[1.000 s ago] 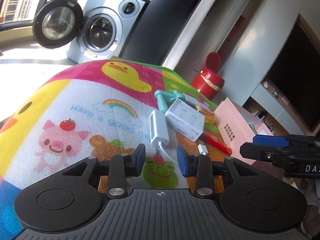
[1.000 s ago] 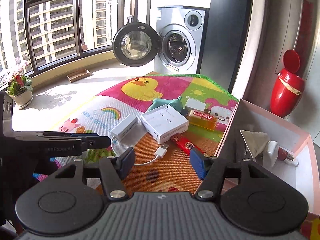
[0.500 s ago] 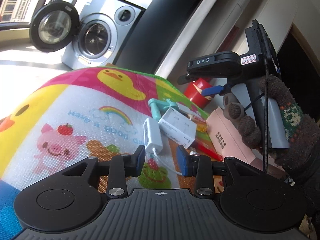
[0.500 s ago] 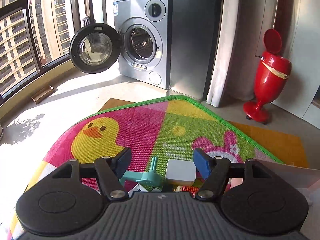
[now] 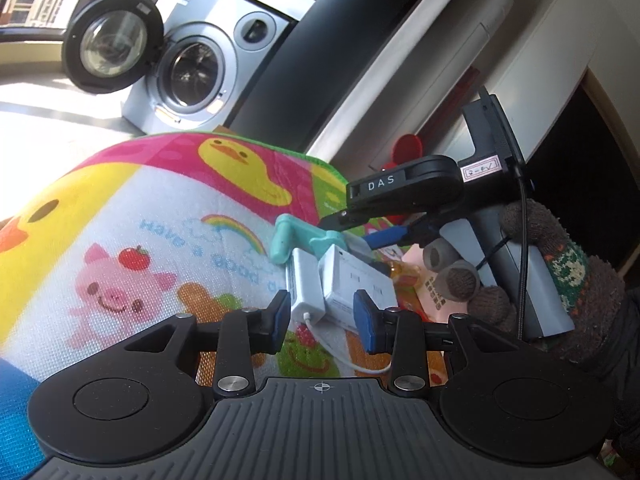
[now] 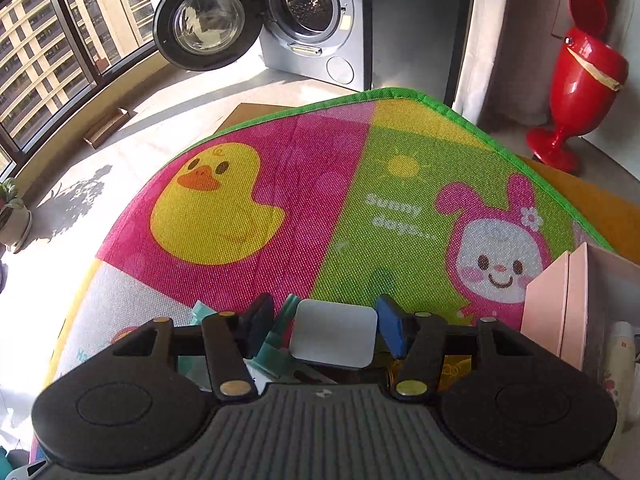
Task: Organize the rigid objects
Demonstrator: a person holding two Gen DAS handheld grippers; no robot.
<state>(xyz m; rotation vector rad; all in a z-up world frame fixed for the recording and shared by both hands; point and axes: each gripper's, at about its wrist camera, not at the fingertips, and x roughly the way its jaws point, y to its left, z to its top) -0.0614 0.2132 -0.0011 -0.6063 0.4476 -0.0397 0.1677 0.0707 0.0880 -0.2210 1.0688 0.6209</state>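
Your right tongs (image 6: 326, 330) point down at the play mat (image 6: 360, 184), their jaws closing around a small white square box (image 6: 334, 334); the blue pads have not pressed on it. The box lies among the clutter, touching a teal holder (image 6: 276, 348), with the pink box (image 6: 554, 308) off to its right. Your left tongs (image 5: 322, 320) hang partly apart and empty, near the white adapter (image 5: 306, 284) and the flat white carton (image 5: 352, 284).
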